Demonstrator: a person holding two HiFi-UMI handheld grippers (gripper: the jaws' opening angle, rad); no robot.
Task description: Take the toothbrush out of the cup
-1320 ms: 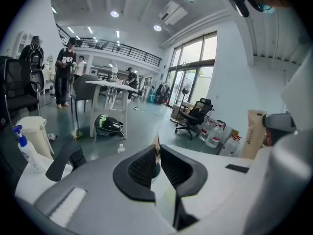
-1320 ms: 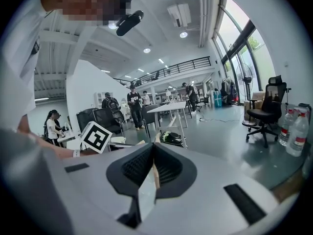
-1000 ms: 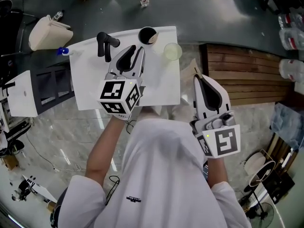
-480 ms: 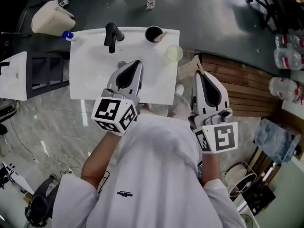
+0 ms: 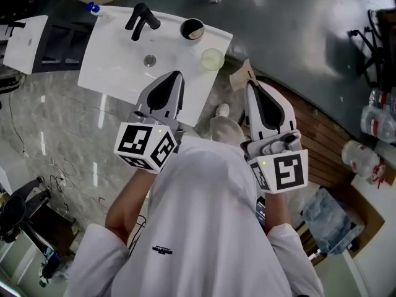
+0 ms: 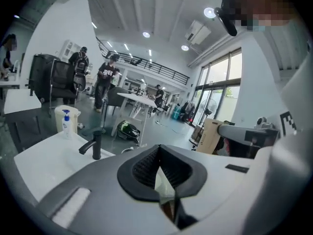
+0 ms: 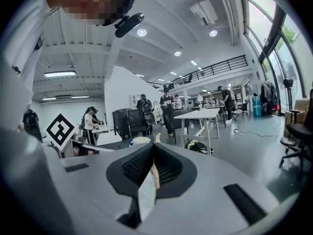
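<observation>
Both tongs pressed together, empty. Dark cup at the sink far edge holds the toothbrush (tiny, axis unclear), straight ahead of the left gripper; right gripper is farther off.

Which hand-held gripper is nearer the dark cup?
Left. The left hand-held gripper hangs over the sink, short of the dark cup; the right hand-held gripper is beside the sink.
</observation>
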